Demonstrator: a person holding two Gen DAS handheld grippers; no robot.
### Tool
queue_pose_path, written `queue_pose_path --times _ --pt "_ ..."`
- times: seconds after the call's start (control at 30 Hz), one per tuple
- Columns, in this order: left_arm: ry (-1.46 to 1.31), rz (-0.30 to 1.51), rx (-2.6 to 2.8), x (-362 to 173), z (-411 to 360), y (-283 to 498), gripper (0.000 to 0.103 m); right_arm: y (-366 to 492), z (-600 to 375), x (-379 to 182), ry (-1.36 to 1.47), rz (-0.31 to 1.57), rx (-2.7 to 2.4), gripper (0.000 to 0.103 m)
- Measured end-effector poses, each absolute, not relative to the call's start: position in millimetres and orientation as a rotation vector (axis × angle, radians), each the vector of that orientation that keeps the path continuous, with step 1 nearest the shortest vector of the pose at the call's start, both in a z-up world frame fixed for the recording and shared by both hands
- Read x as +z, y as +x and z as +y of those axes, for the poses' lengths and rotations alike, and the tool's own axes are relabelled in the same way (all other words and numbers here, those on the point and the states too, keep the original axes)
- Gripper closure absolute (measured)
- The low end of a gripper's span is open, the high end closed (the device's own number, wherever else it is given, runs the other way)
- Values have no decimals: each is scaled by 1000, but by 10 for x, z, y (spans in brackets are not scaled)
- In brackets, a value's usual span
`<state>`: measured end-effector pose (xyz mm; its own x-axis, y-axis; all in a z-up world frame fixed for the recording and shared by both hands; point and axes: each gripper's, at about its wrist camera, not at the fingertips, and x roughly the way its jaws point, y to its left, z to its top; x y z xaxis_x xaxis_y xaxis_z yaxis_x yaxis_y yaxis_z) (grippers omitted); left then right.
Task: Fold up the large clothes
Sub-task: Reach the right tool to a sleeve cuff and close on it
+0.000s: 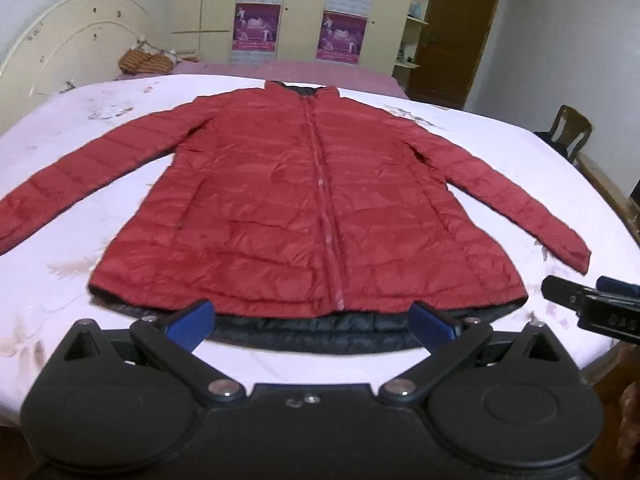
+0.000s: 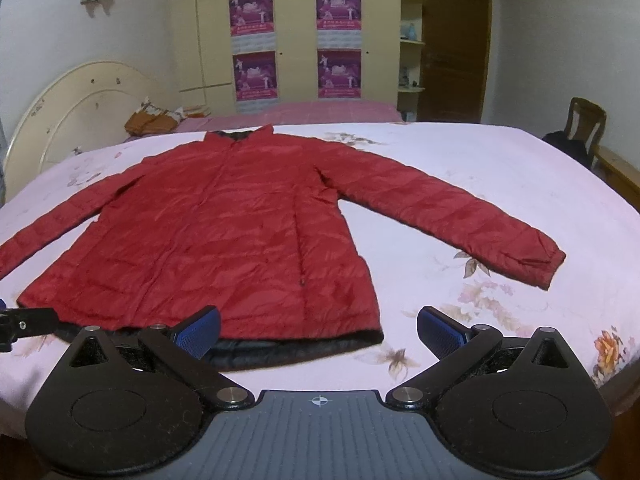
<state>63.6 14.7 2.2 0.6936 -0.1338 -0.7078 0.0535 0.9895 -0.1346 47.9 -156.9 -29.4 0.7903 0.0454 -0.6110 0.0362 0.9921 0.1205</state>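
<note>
Your bed (image 1: 60,152), under a pale floral sheet, fills a room with a cream wardrobe (image 2: 296,40) behind. The red puffer jacket (image 1: 304,200) lies flat on it, front up, zipped, sleeves spread, dark lining showing at the hem. Your left tongs (image 1: 312,322) and right tongs (image 2: 318,330) hover spread at the hem, holding nothing.

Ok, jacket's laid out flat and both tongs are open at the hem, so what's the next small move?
Probably take the right tongs to the right sleeve cuff and grip it, ready to fold the sleeve across the body. The red jacket lies zipped and flat on the bed sheet, both sleeves spread outward, and neither the right nor the left tongs hold anything.
</note>
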Motion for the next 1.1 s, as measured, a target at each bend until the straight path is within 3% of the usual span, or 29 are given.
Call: queue_pose_path --times 0.77,0.83,0.87,1.1 --pt "-59 788 -78 -285 427 2225 1 1706 -2567 -733 494 610 -364 1" --pt "-56 784 -88 -301 399 2332 1 1722 -2683 -798 530 613 -396 31" --pt "-52 782 -91 -309 376 2386 1 1728 -2774 -841 563 619 -423 38" --pt "-29 802 -122 -404 79 2808 1 1713 -3309 -1156 764 603 -493 38"
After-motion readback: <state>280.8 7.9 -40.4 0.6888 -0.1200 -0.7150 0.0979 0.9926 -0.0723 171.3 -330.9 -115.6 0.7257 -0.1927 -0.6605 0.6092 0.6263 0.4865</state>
